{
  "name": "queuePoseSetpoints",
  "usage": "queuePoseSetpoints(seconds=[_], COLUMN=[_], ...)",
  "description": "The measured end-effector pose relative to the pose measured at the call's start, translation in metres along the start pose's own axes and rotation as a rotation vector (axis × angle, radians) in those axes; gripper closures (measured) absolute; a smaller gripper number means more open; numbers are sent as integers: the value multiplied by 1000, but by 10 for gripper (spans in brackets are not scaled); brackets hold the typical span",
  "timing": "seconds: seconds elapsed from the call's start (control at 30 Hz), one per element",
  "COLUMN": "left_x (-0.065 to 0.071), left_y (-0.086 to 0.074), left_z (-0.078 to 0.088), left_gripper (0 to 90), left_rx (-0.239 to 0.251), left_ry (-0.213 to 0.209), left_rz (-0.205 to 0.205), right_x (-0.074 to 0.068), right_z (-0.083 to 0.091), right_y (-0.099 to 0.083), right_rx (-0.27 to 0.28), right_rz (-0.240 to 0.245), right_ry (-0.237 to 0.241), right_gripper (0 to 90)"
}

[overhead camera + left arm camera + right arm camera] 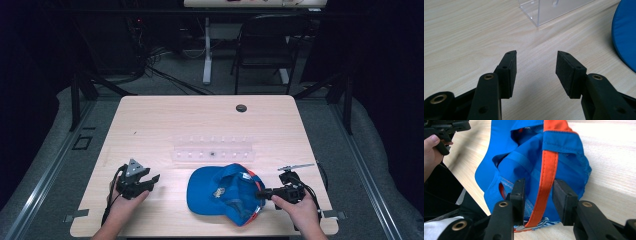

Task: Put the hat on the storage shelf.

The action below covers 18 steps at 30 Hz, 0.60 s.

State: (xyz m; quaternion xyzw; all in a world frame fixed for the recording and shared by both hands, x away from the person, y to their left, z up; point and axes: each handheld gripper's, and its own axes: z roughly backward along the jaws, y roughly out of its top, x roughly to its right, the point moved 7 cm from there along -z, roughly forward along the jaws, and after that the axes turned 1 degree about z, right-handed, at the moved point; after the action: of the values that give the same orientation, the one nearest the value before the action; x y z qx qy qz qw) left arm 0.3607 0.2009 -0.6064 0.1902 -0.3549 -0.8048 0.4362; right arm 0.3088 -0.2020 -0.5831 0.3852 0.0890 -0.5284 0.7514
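A blue cap (225, 192) with orange trim lies upside down near the table's front edge. In the right gripper view its orange-edged rim (546, 177) runs between the jaws of my right gripper (539, 182). The pads stand on either side of the fabric without visibly pinching it. From the high view, my right gripper (260, 193) points left at the cap's right side. My left gripper (152, 181) rests on the table to the cap's left, open, with bare wood between its pads (536, 56). The cap's brim (625, 35) shows at that view's right edge.
A clear plastic rack (212, 150) with small pegs lies across the table (150, 125) just behind the cap; its corner (549, 10) is ahead of my left gripper. A dark round grommet (241, 108) sits near the far edge. A black chair (265, 45) stands beyond the table.
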Motion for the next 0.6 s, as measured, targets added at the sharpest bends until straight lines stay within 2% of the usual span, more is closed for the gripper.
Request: queuePoseSetpoints(seconds=[0.33,0.6], left_x=[0,0], left_y=[0,0], left_z=[0,0], left_gripper=[516,516], left_rx=[1,0], left_ry=[2,3], left_rz=[0,0], right_x=[-8,-11], right_z=[3,4], right_y=[4,7], right_rx=[8,7], right_rz=[-6,-1], right_ry=[39,47], right_gripper=[662,732])
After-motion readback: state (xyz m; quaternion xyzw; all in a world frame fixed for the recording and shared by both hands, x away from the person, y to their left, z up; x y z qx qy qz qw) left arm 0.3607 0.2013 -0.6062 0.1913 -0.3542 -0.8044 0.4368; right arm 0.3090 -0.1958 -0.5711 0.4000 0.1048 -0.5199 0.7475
